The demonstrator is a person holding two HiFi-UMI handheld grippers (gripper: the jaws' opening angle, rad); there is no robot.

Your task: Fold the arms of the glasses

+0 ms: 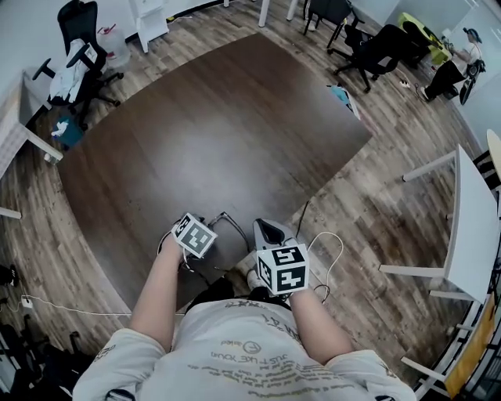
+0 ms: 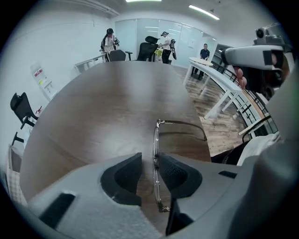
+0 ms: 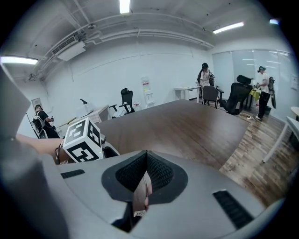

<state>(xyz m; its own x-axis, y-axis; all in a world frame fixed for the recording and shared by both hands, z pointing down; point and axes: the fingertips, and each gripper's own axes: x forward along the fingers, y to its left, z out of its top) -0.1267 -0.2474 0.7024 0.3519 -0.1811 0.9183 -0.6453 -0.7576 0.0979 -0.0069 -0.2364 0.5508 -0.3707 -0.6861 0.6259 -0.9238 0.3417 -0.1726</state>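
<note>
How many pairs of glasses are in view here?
1. The glasses sit on the brown table, close to the person, between the open fingers of the left gripper. Nothing suggests another pair is hidden.

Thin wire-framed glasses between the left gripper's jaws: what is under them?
The dark brown wooden table shows under the thin wire-framed glasses. The open left gripper hides the table by the frame's near end, so contact there cannot be seen.

Brown table (image 1: 219,117); black office chair (image 1: 78,19); white desk (image 1: 473,227).
</note>
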